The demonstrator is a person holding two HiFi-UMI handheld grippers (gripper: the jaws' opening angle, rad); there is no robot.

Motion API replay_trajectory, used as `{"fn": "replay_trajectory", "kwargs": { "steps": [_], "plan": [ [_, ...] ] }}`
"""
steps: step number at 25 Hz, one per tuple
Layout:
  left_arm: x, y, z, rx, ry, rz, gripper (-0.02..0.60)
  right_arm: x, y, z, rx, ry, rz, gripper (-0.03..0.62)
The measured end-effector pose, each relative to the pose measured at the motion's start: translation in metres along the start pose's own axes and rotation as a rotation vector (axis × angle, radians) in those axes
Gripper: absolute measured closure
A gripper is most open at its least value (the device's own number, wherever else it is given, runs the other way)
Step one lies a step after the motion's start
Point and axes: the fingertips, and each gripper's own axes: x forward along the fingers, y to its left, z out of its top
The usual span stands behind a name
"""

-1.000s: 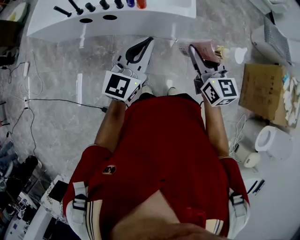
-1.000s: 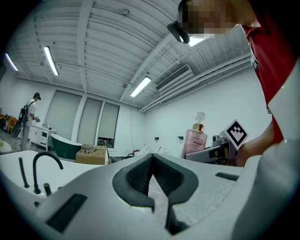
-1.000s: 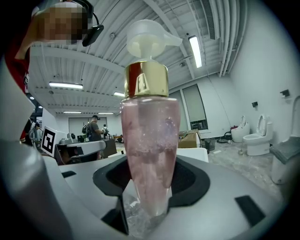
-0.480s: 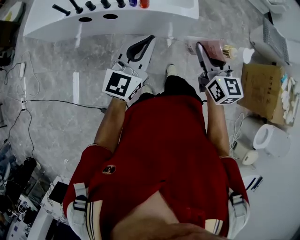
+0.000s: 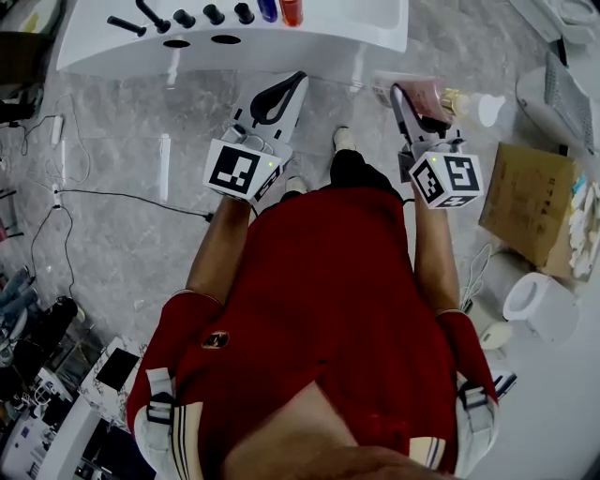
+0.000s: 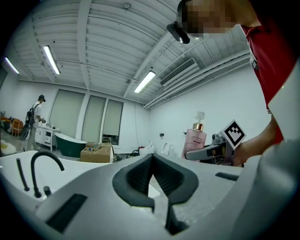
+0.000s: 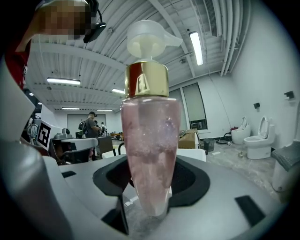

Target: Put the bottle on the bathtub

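Note:
A pink bottle (image 5: 429,95) with a gold collar and a white pump lies sideways in the head view, with my right gripper (image 5: 410,97) shut on its body. In the right gripper view the bottle (image 7: 150,136) fills the middle, pinched low between the jaws of the right gripper (image 7: 150,206). The left gripper (image 5: 282,90) is shut and holds nothing; its pads meet at the tip (image 6: 152,157). The white bathtub (image 5: 309,42) lies just beyond both grippers. The left gripper view also catches the bottle (image 6: 194,139) and the bathtub rim (image 6: 70,171).
Black faucet parts (image 5: 178,17) and two small bottles (image 5: 278,9) stand on the bathtub's rim. A cardboard box (image 5: 532,199) and a white toilet (image 5: 541,304) sit on the floor to the right. Cables (image 5: 66,195) and equipment (image 5: 47,412) lie to the left.
The bathtub has drawn slightly nearer in the head view as the person stepped forward. The right gripper still holds the bottle, shifted a little right. The left gripper stays shut.

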Motion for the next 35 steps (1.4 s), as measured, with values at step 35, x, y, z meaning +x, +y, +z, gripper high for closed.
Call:
{"fn": "replay_trajectory", "kwargs": {
  "steps": [35],
  "plan": [
    [0.189, 0.050, -0.040, 0.005, 0.145, 0.195, 0.575, 0.164, -0.182, -0.058, -0.102, 0.170, 0.122, 0.368]
  ]
}}
